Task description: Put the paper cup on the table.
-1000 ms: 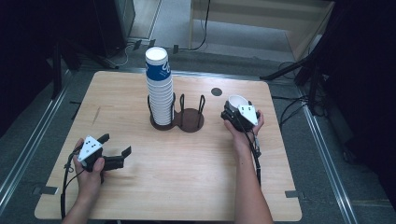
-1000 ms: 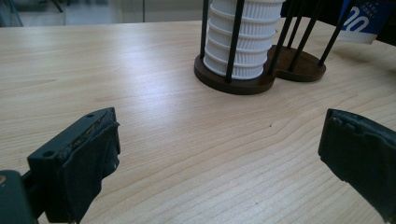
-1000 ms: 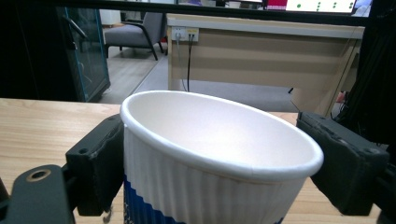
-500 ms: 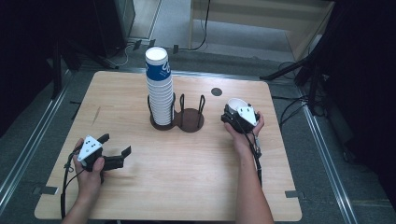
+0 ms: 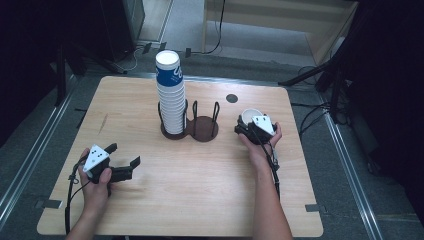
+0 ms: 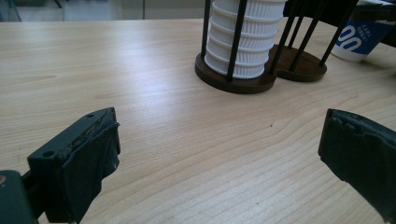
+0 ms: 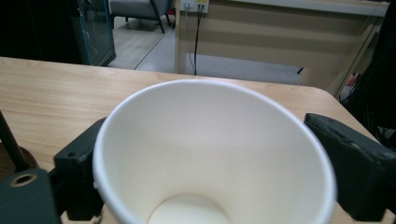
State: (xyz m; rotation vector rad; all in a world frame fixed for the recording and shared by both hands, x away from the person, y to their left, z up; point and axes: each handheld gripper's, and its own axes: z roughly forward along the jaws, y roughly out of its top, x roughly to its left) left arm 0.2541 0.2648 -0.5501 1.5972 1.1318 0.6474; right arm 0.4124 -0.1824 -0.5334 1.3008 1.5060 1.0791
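A white paper cup with blue print (image 5: 250, 114) (image 7: 210, 154) stands on the table between the jaws of my right gripper (image 5: 246, 122) (image 7: 205, 123). Those jaws have just been opening, and they flank the round, unsqueezed rim. The same cup (image 6: 357, 39) shows far off in the left gripper view. A tall stack of cups (image 5: 170, 100) (image 6: 243, 42) fills the left slot of a dark two-slot holder (image 5: 202, 131) (image 6: 299, 65); the right slot holds nothing. My left gripper (image 5: 123, 155) (image 6: 219, 121) lies open near the front left, with bare wood between its jaws.
The wooden table (image 5: 200, 190) has a dark round hole (image 5: 231, 98) near its back edge. Cables run from both grippers toward the front edge. Dark stands and wires crowd the floor to the right and behind.
Both hands kept their places. The right gripper's jaws look slightly wider around the cup than before.
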